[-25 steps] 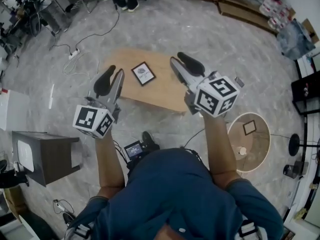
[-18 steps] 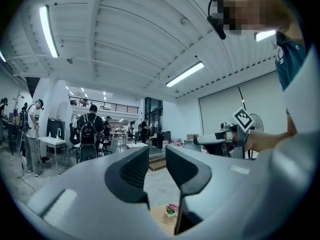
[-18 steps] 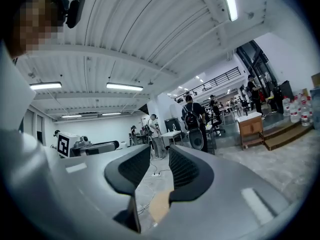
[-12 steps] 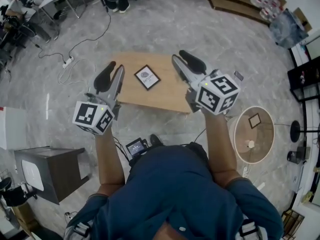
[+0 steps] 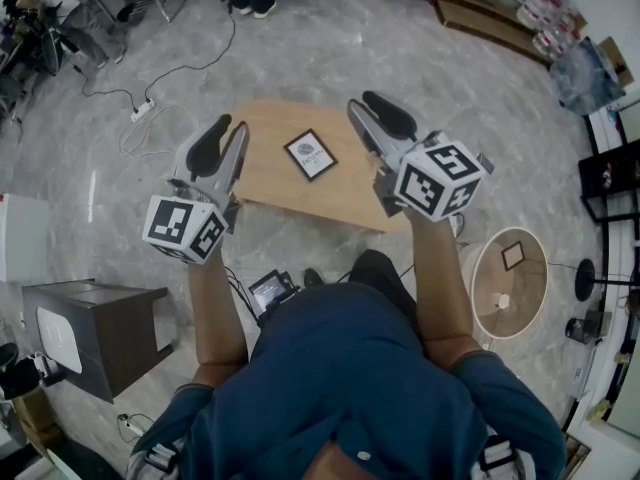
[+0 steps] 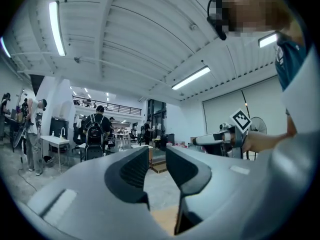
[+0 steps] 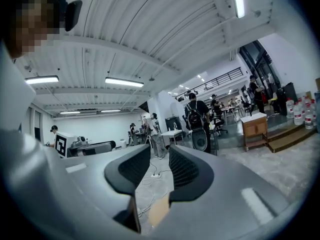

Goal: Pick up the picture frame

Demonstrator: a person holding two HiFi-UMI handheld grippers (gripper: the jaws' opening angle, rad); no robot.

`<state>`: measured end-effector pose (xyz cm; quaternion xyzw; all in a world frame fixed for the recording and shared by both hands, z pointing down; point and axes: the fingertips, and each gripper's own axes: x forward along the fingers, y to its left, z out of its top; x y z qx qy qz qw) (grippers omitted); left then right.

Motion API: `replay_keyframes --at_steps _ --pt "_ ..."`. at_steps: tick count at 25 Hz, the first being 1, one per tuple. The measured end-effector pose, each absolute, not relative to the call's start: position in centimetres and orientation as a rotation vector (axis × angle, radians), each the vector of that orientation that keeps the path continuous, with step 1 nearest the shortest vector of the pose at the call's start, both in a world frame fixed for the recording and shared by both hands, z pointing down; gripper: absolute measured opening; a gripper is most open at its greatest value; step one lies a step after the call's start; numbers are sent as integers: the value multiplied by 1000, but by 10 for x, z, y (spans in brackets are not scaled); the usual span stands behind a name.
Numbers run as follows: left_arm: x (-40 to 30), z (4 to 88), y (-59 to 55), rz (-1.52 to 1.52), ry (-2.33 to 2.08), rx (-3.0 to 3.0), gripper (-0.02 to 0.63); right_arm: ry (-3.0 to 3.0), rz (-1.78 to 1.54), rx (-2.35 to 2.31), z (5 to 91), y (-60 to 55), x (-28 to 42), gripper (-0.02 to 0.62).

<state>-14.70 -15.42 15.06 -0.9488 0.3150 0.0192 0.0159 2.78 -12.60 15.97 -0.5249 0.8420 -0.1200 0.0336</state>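
Note:
The picture frame (image 5: 311, 155), small, black-edged with a white mat, lies flat on the low wooden table (image 5: 345, 196) in the head view. My left gripper (image 5: 232, 130) hovers over the table's left end, left of the frame and apart from it. My right gripper (image 5: 362, 102) hangs over the table's right part, just right of the frame. Both are held level, high above the tabletop. In the left gripper view the jaws (image 6: 154, 156) stand a narrow gap apart with nothing between them. The right gripper view shows its jaws (image 7: 160, 156) the same way.
A round side table (image 5: 522, 313) with a second small frame (image 5: 513, 255) stands at the right. A dark cabinet (image 5: 95, 318) sits at the left. Cables and a power strip (image 5: 146, 108) lie on the grey floor. People and desks are far off in the hall.
The head view has shifted a little, so the table and frame sit slightly further right in the picture. Both grippers keep their height and spacing. The frame has not moved on the table.

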Motion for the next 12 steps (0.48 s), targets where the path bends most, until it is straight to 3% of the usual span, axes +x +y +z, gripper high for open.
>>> replay_keyframes --at_steps 12 --pt "-196 162 -226 22 1309 -2855 104 2778 -437 -1323 172 -239 -25 109"
